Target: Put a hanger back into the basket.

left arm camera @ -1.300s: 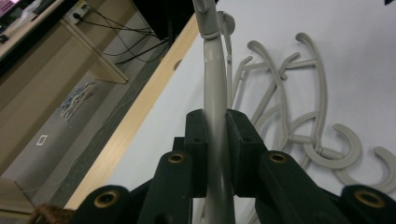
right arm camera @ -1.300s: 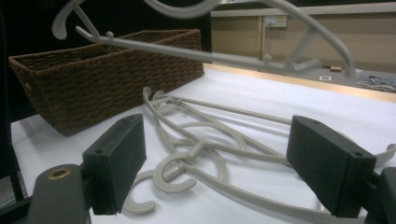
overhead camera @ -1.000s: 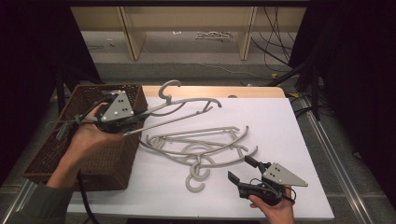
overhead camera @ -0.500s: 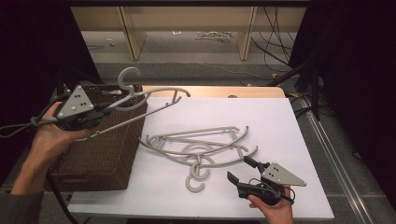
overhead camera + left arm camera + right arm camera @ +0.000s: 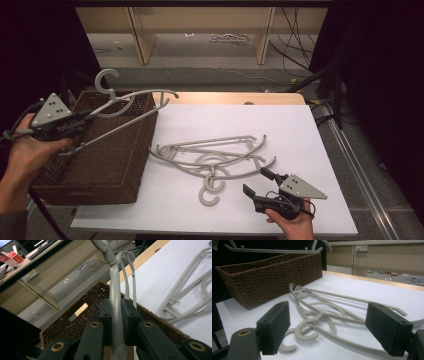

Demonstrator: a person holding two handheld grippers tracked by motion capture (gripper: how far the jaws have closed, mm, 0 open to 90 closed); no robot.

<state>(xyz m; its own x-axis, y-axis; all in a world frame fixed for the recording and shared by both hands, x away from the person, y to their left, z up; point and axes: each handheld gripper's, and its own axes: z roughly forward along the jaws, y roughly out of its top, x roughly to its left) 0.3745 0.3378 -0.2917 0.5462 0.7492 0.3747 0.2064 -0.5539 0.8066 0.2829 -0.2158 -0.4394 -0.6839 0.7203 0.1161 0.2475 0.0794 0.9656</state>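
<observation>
Left gripper point(image 5: 85, 120) is clamped on a grey plastic hanger point(image 5: 131, 102), its two black jaws pressed against the hanger's curved arm, as the left gripper view shows plainly with the grey bar point(image 5: 115, 315) running up between the pads. Held this way, the hanger hangs in the air above the brown wicker basket point(image 5: 100, 165), which stands at the left edge of the white table point(image 5: 300, 130); the hook end points up and away from the person, and the long straight bar slants down toward the hand over the basket's opening. From the right gripper view the same hanger point(image 5: 274, 250) shows as a level line above the basket's far rim point(image 5: 272, 272), clear of the wicker. Right gripper point(image 5: 256, 182) rests low on the near right part of the table in the person's right hand point(image 5: 292, 225), its jaws spread wide with nothing between them; they point toward the heap of hangers point(image 5: 215, 160) lying flat on the table's middle, just beside the basket's right wall. That heap is several grey hangers tangled together, their hooks point(image 5: 305, 331) curling toward the near edge, the closest one near the open jaws but not touching them. Behind the table stand pale wooden shelves point(image 5: 200, 25) and loose black cables point(image 5: 295, 35)
</observation>
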